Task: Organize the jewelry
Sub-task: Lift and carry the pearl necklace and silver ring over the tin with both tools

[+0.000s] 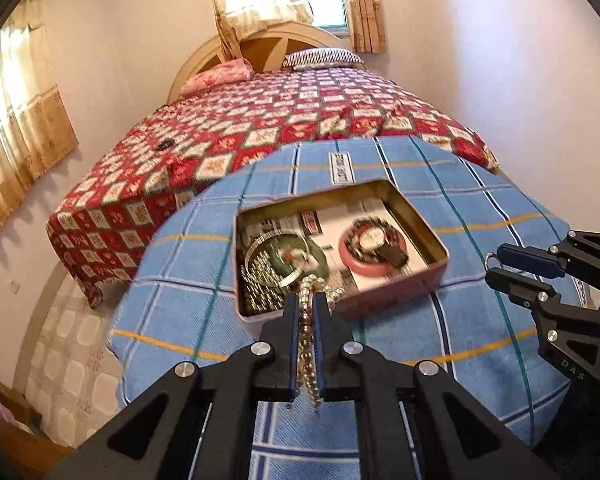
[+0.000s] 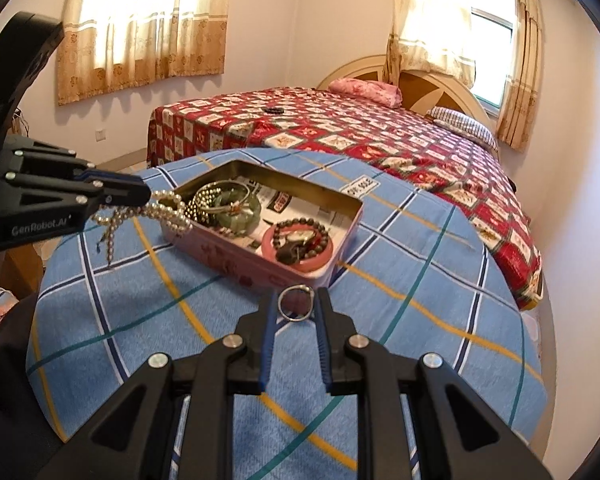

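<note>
An open pink tin box (image 1: 384, 298) (image 2: 236, 264) sits on a round table with a blue checked cloth (image 1: 480, 208) (image 2: 400, 280). Inside lie a green bangle (image 2: 240, 210), a silver bangle (image 1: 260, 248), a pink bangle (image 1: 364, 268) with a dark bead bracelet (image 2: 300, 226) and a watch (image 1: 374, 242). My left gripper (image 1: 307, 300) (image 2: 148, 194) is shut on a pearl bead strand (image 1: 308, 344) (image 2: 168, 212) at the tin's near-left edge. My right gripper (image 2: 298, 300) (image 1: 494, 266) is shut on a small silver ring (image 2: 296, 304) just before the tin.
A bed with a red patterned cover (image 1: 260, 128) (image 2: 380, 136) stands behind the table, with a dark small object (image 2: 272, 110) on it. Curtained windows (image 2: 140, 20) line the walls. A wooden piece of furniture (image 1: 4, 412) stands at lower left.
</note>
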The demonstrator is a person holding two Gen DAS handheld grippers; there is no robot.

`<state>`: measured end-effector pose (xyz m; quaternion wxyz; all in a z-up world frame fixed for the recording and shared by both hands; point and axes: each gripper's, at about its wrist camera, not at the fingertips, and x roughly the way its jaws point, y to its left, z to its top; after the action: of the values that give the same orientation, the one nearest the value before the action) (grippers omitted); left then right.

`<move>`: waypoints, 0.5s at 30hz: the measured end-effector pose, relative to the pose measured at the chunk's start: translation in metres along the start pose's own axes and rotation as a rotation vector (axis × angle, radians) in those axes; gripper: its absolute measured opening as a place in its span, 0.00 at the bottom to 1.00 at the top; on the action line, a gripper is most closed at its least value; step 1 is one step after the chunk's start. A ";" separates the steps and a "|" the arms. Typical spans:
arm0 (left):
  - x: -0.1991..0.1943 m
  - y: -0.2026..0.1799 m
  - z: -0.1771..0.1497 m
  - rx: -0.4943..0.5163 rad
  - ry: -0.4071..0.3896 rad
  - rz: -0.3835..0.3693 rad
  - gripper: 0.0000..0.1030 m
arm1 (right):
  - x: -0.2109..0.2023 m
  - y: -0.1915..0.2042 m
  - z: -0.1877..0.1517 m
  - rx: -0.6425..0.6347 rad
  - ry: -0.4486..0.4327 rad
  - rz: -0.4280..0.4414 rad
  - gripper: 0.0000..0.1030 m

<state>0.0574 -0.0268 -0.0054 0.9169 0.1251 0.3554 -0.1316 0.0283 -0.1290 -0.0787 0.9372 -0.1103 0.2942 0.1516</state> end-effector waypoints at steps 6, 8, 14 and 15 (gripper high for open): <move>0.005 0.006 0.021 0.005 -0.033 0.037 0.06 | 0.004 -0.004 0.019 -0.021 -0.032 -0.008 0.20; 0.011 0.009 0.025 -0.001 -0.032 0.044 0.06 | 0.008 -0.006 0.025 -0.026 -0.041 -0.009 0.20; 0.030 0.015 0.035 -0.012 -0.019 0.061 0.06 | 0.018 -0.006 0.041 -0.046 -0.058 -0.012 0.20; 0.033 0.016 0.036 -0.011 -0.017 0.062 0.06 | 0.020 -0.007 0.043 -0.047 -0.060 -0.012 0.20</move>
<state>0.1080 -0.0288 0.0001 0.9242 0.1299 0.3443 -0.1020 0.0685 -0.1182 -0.0548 0.9436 -0.1294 0.2619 0.1560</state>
